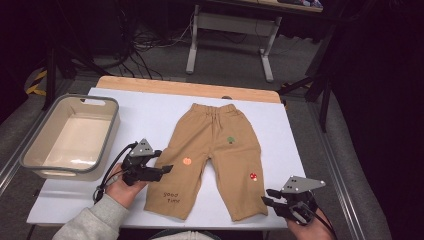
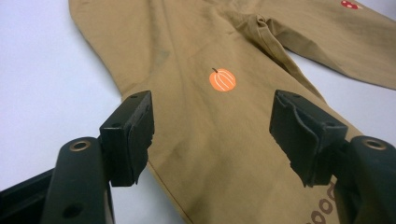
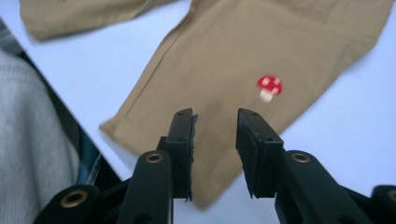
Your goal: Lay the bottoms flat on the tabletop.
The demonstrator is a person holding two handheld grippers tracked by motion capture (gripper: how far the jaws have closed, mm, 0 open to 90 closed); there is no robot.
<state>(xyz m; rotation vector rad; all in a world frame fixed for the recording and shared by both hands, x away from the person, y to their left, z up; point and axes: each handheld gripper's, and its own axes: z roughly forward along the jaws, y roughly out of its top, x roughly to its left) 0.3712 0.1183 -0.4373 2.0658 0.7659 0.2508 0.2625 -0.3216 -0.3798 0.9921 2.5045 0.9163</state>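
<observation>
Tan child's trousers [image 1: 215,145] lie flat on the white table cover, waistband at the far side and legs toward me. They carry a pumpkin patch [image 2: 222,80], a small tree, a red mushroom [image 3: 269,87] and the words "good time". My left gripper [image 1: 167,169] hovers at the outer edge of the left leg, open; in the left gripper view its jaws [image 2: 212,112] stand wide over the cloth below the pumpkin. My right gripper [image 1: 267,196] sits just off the right leg's hem, open, and in the right gripper view [image 3: 215,121] nothing lies between its pads.
An empty grey bin [image 1: 30,146] stands on the table's left side. The white cover [image 1: 145,107] ends at a wooden strip [image 1: 185,88] along the far edge. Desk legs and cables are on the floor beyond. A grey sleeve [image 1: 95,220] comes in at the bottom left.
</observation>
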